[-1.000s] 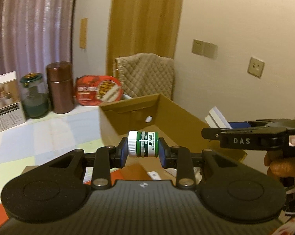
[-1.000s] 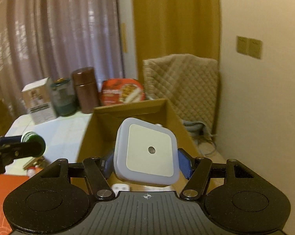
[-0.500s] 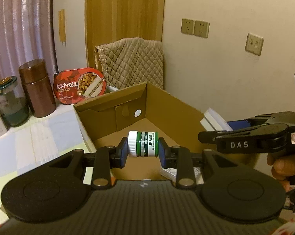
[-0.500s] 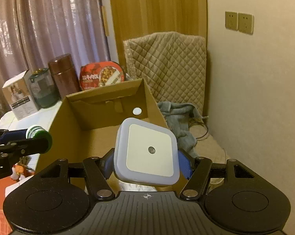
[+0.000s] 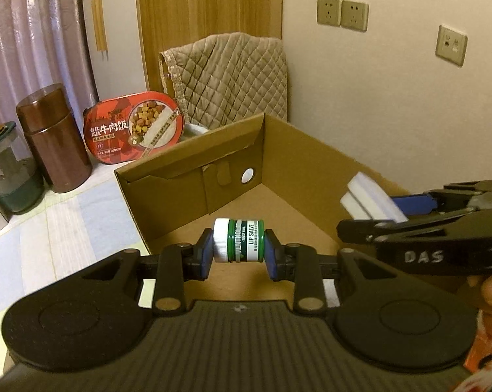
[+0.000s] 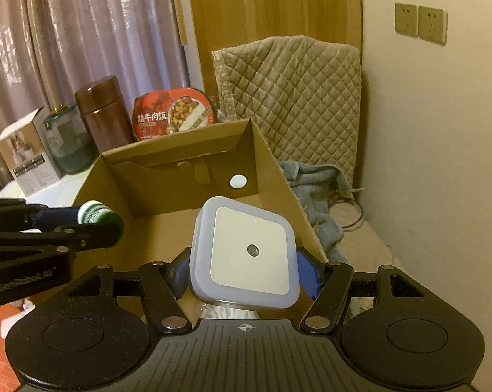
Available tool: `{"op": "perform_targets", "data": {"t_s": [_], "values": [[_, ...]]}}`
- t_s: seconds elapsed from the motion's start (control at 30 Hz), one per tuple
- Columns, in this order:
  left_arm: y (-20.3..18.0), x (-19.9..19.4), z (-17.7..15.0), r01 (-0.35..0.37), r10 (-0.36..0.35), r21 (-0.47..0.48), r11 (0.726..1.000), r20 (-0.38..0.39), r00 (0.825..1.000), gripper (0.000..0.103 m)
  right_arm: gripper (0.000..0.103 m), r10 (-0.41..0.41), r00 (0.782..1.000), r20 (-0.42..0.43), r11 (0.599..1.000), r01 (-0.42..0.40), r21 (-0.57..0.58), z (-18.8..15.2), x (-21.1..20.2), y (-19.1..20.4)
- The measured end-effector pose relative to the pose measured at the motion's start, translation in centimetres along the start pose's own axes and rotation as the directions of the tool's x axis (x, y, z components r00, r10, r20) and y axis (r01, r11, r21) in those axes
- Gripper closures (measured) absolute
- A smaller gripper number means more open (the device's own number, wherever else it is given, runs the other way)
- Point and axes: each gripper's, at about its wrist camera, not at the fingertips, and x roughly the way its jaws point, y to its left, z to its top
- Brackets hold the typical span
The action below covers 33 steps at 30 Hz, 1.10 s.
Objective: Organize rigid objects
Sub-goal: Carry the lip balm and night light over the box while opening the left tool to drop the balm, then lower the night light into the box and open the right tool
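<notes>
As both grippers hang over the open box, the lines run:

Key relation: the box lies ahead of and below both loads; its floor fills the centre of each view, so the drop looks to be straight down.
Left gripper: jaws pinch the salve jar, lower centre of the left view.
Jar axis: sideways, running from jaw to jaw, white cap toward frame left.
Right gripper: jaws spread wide around the night light, pressing its two sides; its square face tilts toward the camera.
Nearer hand: cannot tell; each load sits over the box floor. The right gripper enters the left view from the right edge, near the right box wall.
Risk, judged: the jar may roll once released.
Desk: left of the box.
</notes>
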Motion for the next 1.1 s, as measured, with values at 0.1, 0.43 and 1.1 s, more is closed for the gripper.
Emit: {"op": "perform_targets", "data": {"t_s": [0.1,0.43,1.1], "values": [[-0.1,0.7,0.0,-0.034,0.035,0.013,0.999,-0.012,0.999,0.070,0.041,0.006,1.000,0.003,1.000,-0.006,0.015,0.1,-0.1,-0.1],[2.1,-3.5,-0.1,-0.069,0.071,-0.048,0.996,0.049,0.996,0.069,0.041,0.005,1.000,0.014,1.000,-0.005,0.018,0.3,-0.4,0.4],[5.3,-8.6,-4.3,-0.068,0.082,-0.146,0.987,0.092,0.992,0.069,0.041,0.058,0.992,-0.116,0.998,-0.062,-0.028,-1.0,1.9,3.4]]}}
